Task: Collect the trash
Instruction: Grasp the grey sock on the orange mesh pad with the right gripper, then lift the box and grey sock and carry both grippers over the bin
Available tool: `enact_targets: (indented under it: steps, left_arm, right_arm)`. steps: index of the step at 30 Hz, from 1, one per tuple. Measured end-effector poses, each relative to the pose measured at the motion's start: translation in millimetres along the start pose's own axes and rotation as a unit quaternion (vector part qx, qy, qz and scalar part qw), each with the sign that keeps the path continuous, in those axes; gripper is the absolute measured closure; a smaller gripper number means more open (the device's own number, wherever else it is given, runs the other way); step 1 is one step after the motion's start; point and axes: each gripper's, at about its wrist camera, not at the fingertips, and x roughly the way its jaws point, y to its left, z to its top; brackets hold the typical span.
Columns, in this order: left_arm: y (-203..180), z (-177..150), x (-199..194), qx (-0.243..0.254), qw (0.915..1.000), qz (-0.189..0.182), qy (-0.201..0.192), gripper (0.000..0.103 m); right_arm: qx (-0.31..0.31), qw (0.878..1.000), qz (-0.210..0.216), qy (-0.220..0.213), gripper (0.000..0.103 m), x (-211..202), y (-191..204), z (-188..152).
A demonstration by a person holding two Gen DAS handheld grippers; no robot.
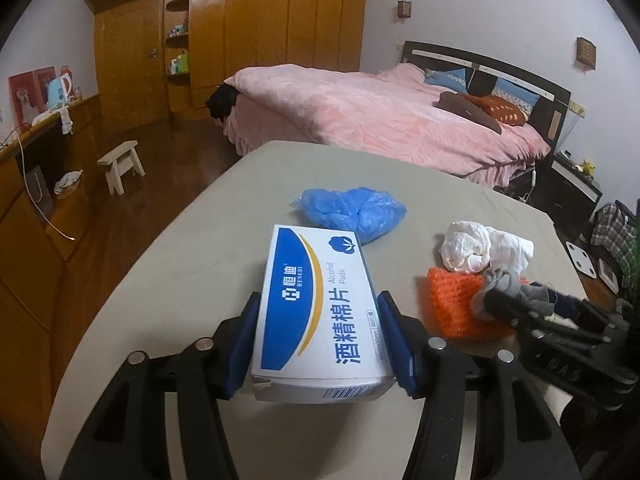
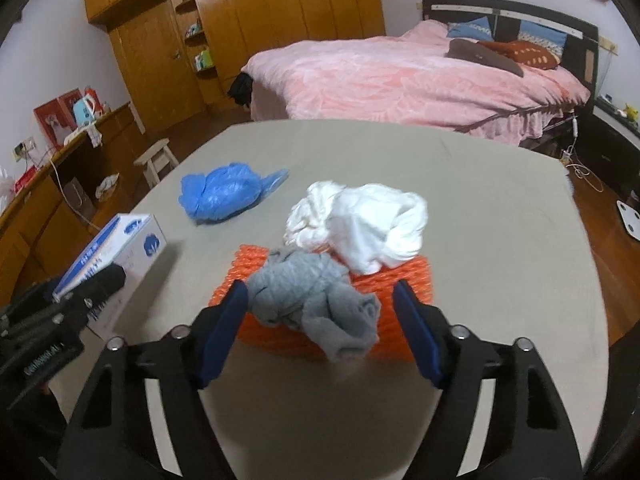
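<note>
A person stands at a grey table in a bedroom, holding a gripper in each hand. The left gripper has its blue pads clamped on both long sides of a white and blue alcohol pads box, which sits near the table's left edge. To do this well, the grip should stay square and firm, since thin card can crush or slip.

The right gripper has its jaws wide apart around a grey cloth, not touching it. That cloth lies on an orange mesh bundle near the table's middle, with a crumpled white wad resting against the bundle's far side. A blue plastic cover lies farther back, apart from the rest.

The two grippers sit close together, so their paths could cross. No bin is visible.
</note>
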Motion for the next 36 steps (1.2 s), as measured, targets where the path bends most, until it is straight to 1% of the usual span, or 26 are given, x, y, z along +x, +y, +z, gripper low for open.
enact_targets:
  steps: [2,4,7,13,17,30,36]
  left_arm:
    - [0,0,-1,0.001,1.0,0.002,-0.002,0.046]
    - [0,0,-1,0.002,1.0,0.001,-0.003,0.046]
    - [1,0,-3,0.0,1.0,0.0,-0.003,0.046]
    - [-3,3,-12,0.005,0.9999,0.0,-0.011,0.046]
    - [-12,7,-20,0.014,0.9997,-0.002,-0.021,0.046]
    - [-50,24,-55,0.037,0.9977,-0.027,-0.05,0.046]
    - [-69,27,-66,0.049,0.9963,-0.041,-0.057,0.046]
  right_arm:
    - [-0.001,1.0,0.01,0.008,0.049,3,3,-1]
    - [-0.006,1.0,0.015,0.012,0.054,5,6,-2]
    - [-0.005,1.0,0.022,0.01,0.058,2,7,-3]
    - [0.004,1.0,0.028,-0.005,0.059,-16,0,-2]
    - [0.007,1.0,0.024,-0.018,0.059,-33,-3,-2]
    - [0.017,0.998,-0.001,-0.065,0.059,-96,-27,0]
    - [0.023,0.996,-0.007,-0.083,0.059,-121,-37,1]
